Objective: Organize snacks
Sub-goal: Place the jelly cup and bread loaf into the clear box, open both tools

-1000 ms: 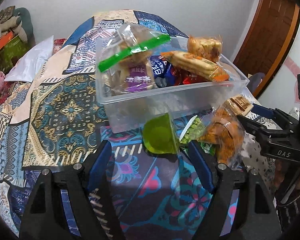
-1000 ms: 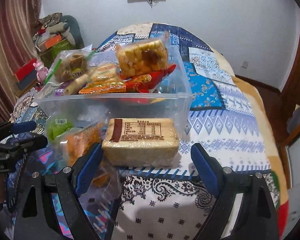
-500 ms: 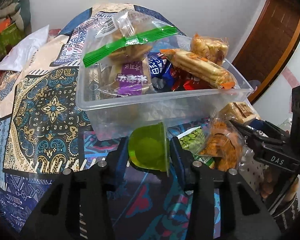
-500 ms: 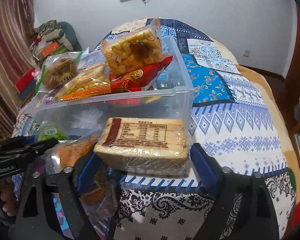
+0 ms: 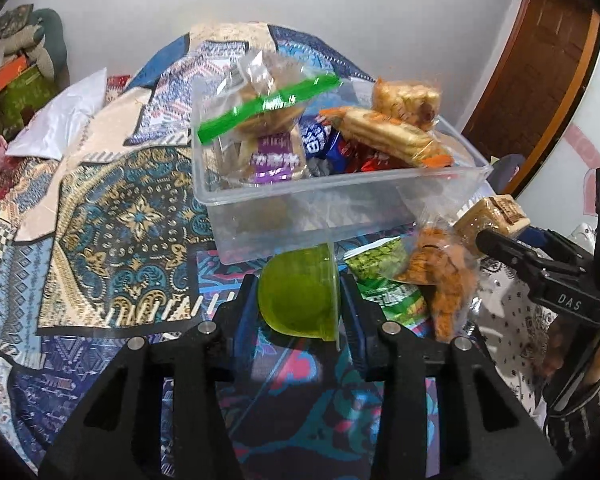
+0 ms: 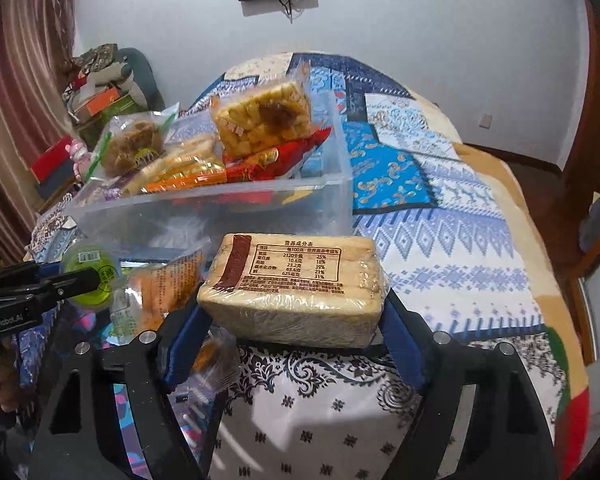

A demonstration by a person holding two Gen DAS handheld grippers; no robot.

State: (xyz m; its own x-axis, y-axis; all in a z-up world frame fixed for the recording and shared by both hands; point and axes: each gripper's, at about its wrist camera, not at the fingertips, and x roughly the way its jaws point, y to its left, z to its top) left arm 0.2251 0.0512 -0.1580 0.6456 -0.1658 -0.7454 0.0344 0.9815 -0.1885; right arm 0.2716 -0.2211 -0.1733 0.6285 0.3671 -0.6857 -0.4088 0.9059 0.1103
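1. There are two grippers. The left gripper [image 5: 299,300] squeezes one green jelly cup [image 5: 298,293] between its blue pads. The right gripper [image 6: 294,322] squeezes one wrapped cake block [image 6: 296,288].
2. One clear box [image 5: 340,204] sits on the patterned blanket [image 5: 112,216], just past both grippers. It is piled with snack packs. I cannot count them all, but one has a green zip strip [image 5: 266,106].
3. The jelly cup lies on its side. Its round bottom points left and its flat lid points right. It is held in front of the box's near wall.
4. The cake block is long from left to right. Its label faces up. It is held close to the box's near wall.
5. Two more bags lie by the box: one green pea bag [image 5: 384,276] and one orange snack bag [image 5: 436,276].
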